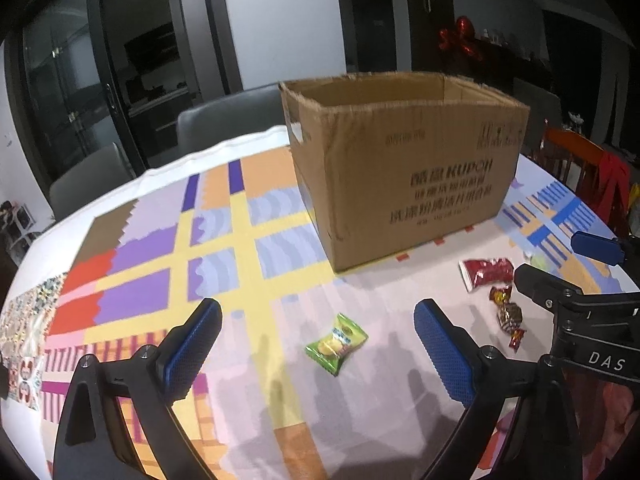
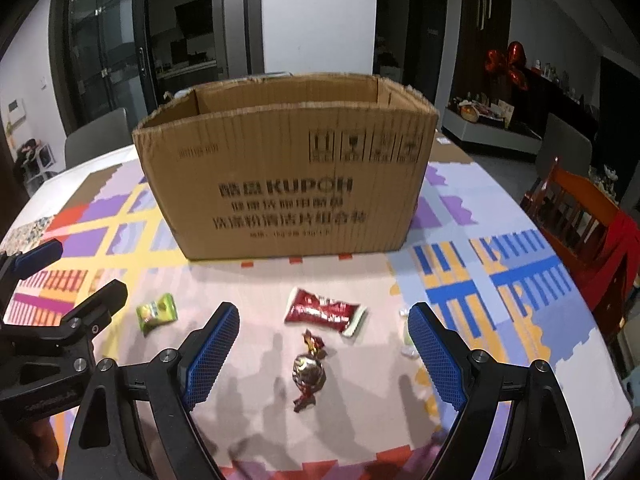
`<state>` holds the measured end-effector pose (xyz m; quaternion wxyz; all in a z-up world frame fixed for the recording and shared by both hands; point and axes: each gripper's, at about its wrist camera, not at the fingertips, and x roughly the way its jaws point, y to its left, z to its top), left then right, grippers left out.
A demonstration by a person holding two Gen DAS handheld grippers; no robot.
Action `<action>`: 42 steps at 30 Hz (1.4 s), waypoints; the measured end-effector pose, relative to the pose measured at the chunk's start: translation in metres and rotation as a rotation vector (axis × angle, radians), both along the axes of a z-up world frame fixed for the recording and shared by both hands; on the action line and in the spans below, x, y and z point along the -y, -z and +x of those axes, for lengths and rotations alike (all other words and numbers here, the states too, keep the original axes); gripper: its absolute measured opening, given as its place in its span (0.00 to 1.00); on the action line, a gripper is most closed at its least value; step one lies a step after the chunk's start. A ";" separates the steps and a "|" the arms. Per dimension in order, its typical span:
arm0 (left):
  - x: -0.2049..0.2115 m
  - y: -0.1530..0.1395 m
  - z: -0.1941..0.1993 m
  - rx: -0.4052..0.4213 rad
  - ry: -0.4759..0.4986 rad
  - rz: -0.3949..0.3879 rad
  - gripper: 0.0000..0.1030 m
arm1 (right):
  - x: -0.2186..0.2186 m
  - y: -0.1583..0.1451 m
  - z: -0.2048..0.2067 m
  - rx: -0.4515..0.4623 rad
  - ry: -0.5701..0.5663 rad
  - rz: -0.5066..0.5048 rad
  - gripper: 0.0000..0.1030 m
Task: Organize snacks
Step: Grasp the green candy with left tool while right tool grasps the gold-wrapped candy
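Three light, crinkly snacks lie on the table (image 2: 480, 360) before the box (image 2: 288, 184), both jaws wide open and empty; green pack (image 1: 337, 343) probably soft, so pinch its middle.

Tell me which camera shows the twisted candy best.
The right wrist view: the twisted candy lies unblocked between the open fingers. The left wrist view shows it smaller, near the right edge beside the right gripper.
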<state>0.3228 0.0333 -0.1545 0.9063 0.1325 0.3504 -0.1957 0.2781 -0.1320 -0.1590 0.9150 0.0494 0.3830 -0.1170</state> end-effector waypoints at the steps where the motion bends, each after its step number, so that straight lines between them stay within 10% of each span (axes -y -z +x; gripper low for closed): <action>1: 0.000 0.004 0.000 -0.007 0.009 0.000 0.96 | 0.000 0.003 0.000 -0.007 0.002 0.002 0.85; 28: 0.004 0.065 0.031 -0.139 0.119 0.028 0.55 | -0.008 0.060 0.012 -0.141 0.076 0.031 0.63; 42: 0.009 0.064 0.020 -0.168 0.109 -0.016 0.25 | -0.002 0.065 0.011 -0.143 0.060 0.101 0.22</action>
